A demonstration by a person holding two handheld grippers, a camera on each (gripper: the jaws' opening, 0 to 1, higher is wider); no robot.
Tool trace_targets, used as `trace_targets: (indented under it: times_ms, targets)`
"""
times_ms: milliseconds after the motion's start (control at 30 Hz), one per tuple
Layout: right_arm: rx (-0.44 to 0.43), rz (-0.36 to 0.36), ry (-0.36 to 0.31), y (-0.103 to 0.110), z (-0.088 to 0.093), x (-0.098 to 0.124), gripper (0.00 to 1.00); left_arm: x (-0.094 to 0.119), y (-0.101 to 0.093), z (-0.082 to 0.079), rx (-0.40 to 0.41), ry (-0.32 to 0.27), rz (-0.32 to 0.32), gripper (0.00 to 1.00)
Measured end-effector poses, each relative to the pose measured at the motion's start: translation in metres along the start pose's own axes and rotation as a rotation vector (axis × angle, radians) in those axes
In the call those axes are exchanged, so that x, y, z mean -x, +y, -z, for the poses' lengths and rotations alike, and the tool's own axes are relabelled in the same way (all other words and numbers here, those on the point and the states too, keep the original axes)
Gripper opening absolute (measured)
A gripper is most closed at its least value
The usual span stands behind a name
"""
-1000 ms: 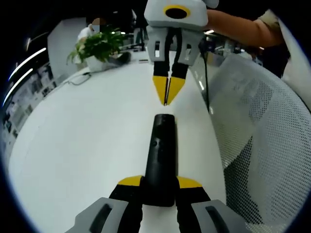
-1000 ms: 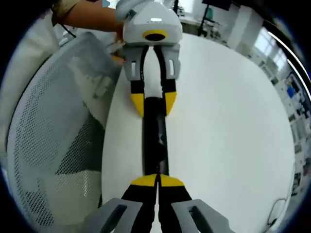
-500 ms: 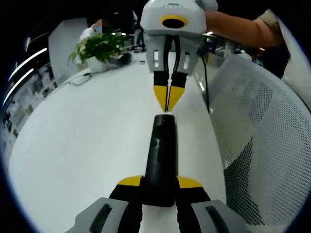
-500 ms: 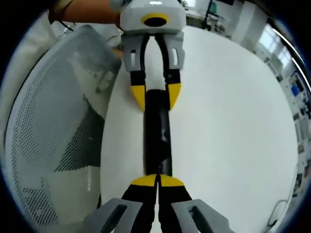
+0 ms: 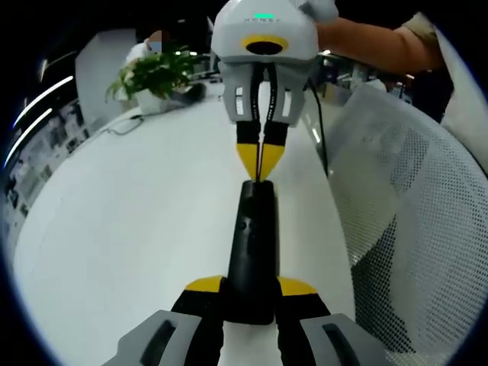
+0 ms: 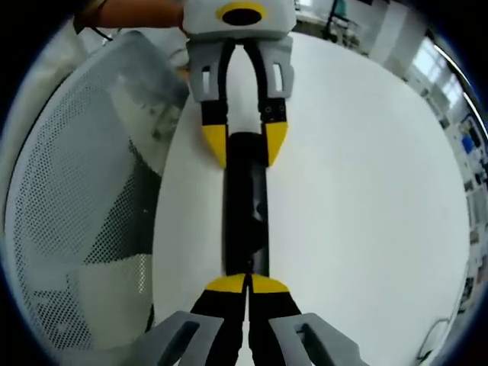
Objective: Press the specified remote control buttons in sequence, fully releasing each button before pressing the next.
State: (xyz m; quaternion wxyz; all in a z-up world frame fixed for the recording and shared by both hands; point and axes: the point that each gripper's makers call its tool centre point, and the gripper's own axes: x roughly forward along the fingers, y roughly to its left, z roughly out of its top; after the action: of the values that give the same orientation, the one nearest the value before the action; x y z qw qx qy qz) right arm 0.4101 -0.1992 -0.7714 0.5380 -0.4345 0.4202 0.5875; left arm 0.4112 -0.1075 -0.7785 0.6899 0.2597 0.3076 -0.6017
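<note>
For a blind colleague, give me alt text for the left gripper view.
The left gripper clamps a black remote on a white table, while the right gripper's shut yellow tips meet the remote's far end. A potted plant stands behind; a mesh chair sits alongside.

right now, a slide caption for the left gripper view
Left gripper holds a black remote while right gripper's shut tips meet its far end.

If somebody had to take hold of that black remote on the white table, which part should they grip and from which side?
Grip the remote across its narrow width at one end, coming in along its length. It is a long, slim bar lying flat on the table, so its long sides offer parallel faces. The left tool already clamps the near end this way, leaving the top free for the shut right tool at the far end.
</note>
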Motion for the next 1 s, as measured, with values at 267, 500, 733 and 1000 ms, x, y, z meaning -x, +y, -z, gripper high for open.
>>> trace_targets:
  times_ms: [267,500,733,1000]
  targets:
    - [0.021,-0.004,0.032,-0.0010,0.0008,-0.0014,0.00,-0.0002,0.0004,0.0002,0.002,-0.005,0.000,0.24]
    - [0.026,-0.023,0.065,-0.0018,0.0003,-0.0028,0.00,0.0001,0.0001,0.0002,0.005,-0.013,-0.001,0.24]
    - [-0.019,-0.040,0.044,-0.0012,0.0002,-0.0019,0.00,0.0004,-0.0004,0.0000,0.007,-0.014,-0.004,0.24]
    - [-0.018,-0.043,0.066,-0.0011,0.0000,-0.0029,0.00,0.0005,-0.0008,0.0000,0.008,-0.014,-0.005,0.24]
